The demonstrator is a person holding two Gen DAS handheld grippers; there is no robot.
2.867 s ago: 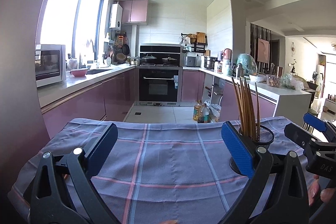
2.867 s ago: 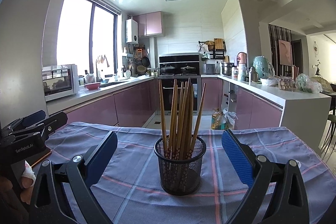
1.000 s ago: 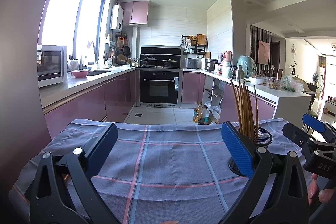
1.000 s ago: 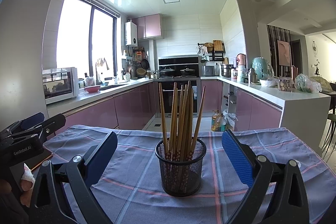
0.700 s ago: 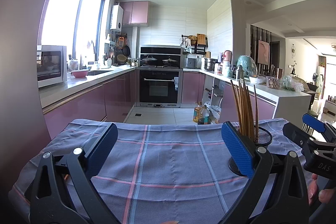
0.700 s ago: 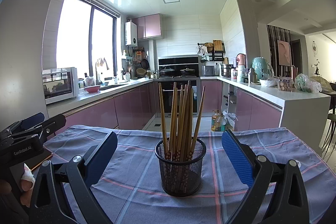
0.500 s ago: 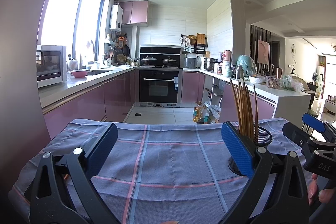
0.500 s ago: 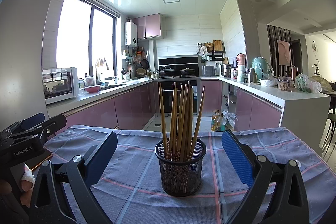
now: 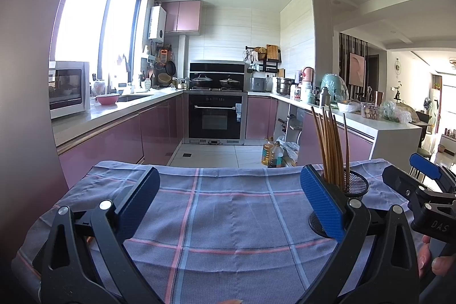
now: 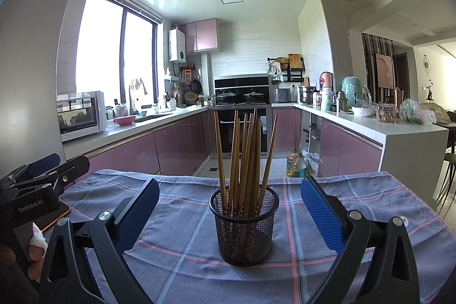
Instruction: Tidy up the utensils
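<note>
"GenRobot.AI" on left tool (image 10: 42, 184); "DAS" on right tool (image 9: 421, 190)

Wooden chopsticks (image 10: 245, 155) stand in a black wire-mesh holder (image 10: 243, 227) (matt) on woven checked cloth (image 10: 182, 218).

The cloth (image 10: 182, 221) covering the surface is grey-blue with a plaid of pink and light-blue stripes. The holder (image 10: 243, 227) at frame centre is black wire mesh. The chopsticks (image 10: 245, 150) in it are brown wood, with a small floral pattern near the lower ends. The right tool (image 10: 229, 214) has a black frame and blue textured pads (image 10: 320, 214). The left tool (image 9: 228, 204) has the same black frame and blue pads (image 9: 320, 204). The cabinets (image 10: 128, 155) at frame left are glossy pink.
</note>
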